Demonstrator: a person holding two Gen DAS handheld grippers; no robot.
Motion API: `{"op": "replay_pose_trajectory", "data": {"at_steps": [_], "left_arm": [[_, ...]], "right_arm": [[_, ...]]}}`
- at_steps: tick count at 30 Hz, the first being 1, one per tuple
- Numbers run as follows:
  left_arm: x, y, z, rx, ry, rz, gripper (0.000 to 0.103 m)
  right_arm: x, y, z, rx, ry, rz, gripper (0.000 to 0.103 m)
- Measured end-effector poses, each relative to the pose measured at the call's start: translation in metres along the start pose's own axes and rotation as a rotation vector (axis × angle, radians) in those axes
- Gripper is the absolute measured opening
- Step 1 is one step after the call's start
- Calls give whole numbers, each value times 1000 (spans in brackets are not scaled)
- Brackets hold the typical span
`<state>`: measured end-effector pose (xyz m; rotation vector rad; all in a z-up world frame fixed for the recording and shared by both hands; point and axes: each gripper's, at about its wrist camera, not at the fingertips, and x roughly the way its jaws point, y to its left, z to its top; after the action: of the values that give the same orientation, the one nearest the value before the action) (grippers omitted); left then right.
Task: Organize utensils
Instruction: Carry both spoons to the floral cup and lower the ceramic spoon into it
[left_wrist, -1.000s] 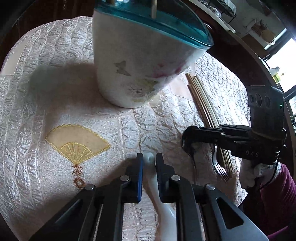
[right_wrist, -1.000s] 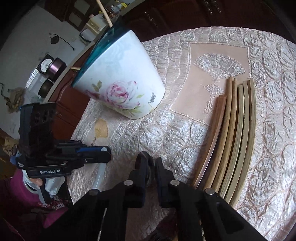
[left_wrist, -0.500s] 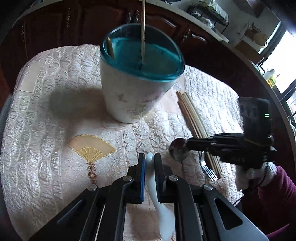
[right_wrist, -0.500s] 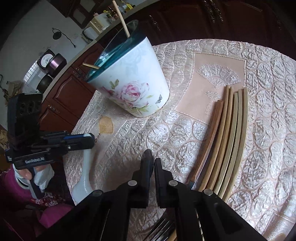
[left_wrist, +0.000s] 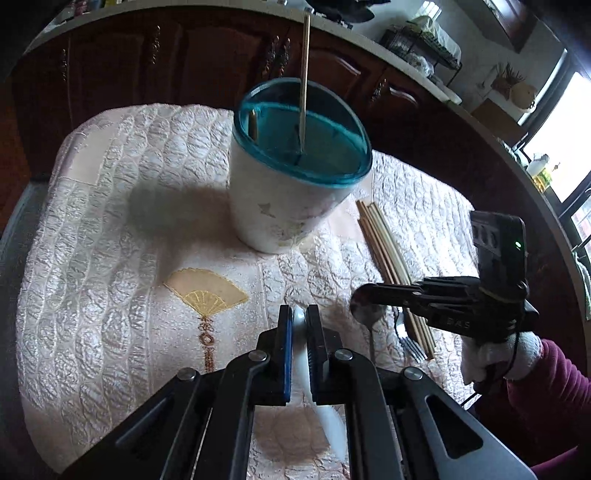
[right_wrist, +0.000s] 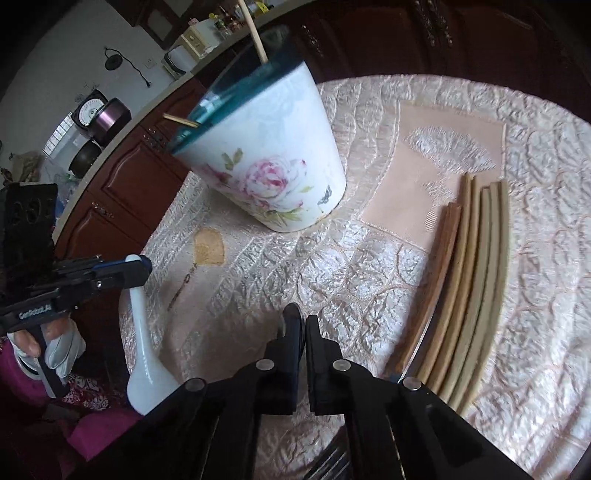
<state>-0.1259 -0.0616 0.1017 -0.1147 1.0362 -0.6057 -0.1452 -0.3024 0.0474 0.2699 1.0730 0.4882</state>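
My left gripper (left_wrist: 298, 314) is shut on the handle of a white ceramic spoon (left_wrist: 332, 424), which hangs bowl-down above the cloth (right_wrist: 147, 362). My right gripper (left_wrist: 360, 295) is closing tight on a metal spoon (left_wrist: 365, 310); the pads press on its bowl end and the handle dangles below. The floral holder cup (left_wrist: 273, 206) with a teal rim stands upright beyond both grippers and has two chopsticks inside. Several loose chopsticks (right_wrist: 469, 288) lie on the cloth to the right of the cup. A fork (left_wrist: 408, 343) lies beside them, under the right gripper.
A quilted cream tablecloth (left_wrist: 92, 258) with a gold fan motif covers the round table. Dark wooden cabinets (left_wrist: 166, 55) stand behind it. A person's gloved hands and maroon sleeve (left_wrist: 546, 380) hold the grippers at the near edge.
My left gripper has risen and drawn back with the white spoon, so the cup's rim and inside now show. The right gripper has lifted slightly with the metal spoon.
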Motion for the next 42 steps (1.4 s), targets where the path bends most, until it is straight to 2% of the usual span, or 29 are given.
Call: {"op": "replay_pose_trajectory", "data": {"at_steps": [4,9,13,17,19,23,26,29,36,42], "left_arm": [[-15,-3,4,-3,-34,-2,7],[-53,-6,21,0,-124,3,7],[-85,-8,50,4,-229,38,7],[-105,-16,88,23,-346,123,7],[-106,-20,103,30,-380,155,7],[-100,-29,135,56,-458,249,7],[-87,-35,154,77,-499,302,7],[-68,-38,167,88,-506,324,7],[-27,-37,172,126,-506,392,7],[-3,-33,161,146,-476,430,7]], "right_arm": [[-28,11,0,-7,-62,-14,4],[-70,24,10,-20,-153,-30,4],[-103,33,34,-40,-243,-62,4],[-131,38,69,-28,-353,-136,4],[-137,41,85,-23,-390,-166,4],[-143,52,120,-50,-454,-227,4],[-136,63,144,-89,-471,-298,4],[-125,67,160,-108,-481,-346,4],[-97,67,180,-168,-488,-445,4],[-73,78,173,-261,-458,-502,4]]}}
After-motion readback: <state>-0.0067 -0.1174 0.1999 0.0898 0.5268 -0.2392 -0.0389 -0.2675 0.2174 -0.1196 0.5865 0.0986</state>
